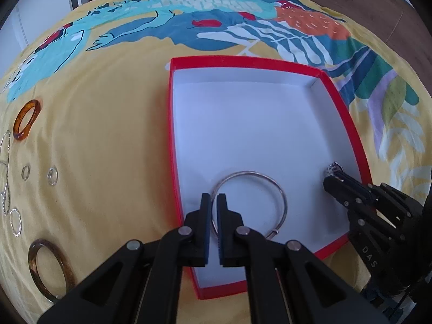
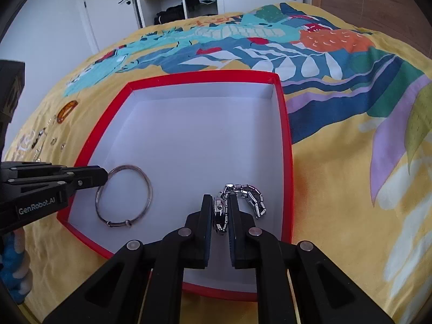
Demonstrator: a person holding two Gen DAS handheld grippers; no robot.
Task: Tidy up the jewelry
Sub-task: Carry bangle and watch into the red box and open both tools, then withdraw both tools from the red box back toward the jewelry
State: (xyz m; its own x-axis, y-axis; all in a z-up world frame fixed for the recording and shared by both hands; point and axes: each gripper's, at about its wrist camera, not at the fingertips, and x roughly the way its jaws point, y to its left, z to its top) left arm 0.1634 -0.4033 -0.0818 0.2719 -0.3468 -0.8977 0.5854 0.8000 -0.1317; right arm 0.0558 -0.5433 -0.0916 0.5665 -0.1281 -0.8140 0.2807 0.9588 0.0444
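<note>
Left gripper (image 1: 213, 198) pinched the silver bangle (image 1: 270, 183) inside the red box (image 1: 243, 60); right gripper (image 2: 219, 199) clamped the chain bracelet (image 2: 252, 193) there too. Best release low, spaced apart, avoiding tangles.

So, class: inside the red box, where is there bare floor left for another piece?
The far half of the red box is bare white floor. The near end is crowded: silver bangle, link bracelet, both tongs.
</note>
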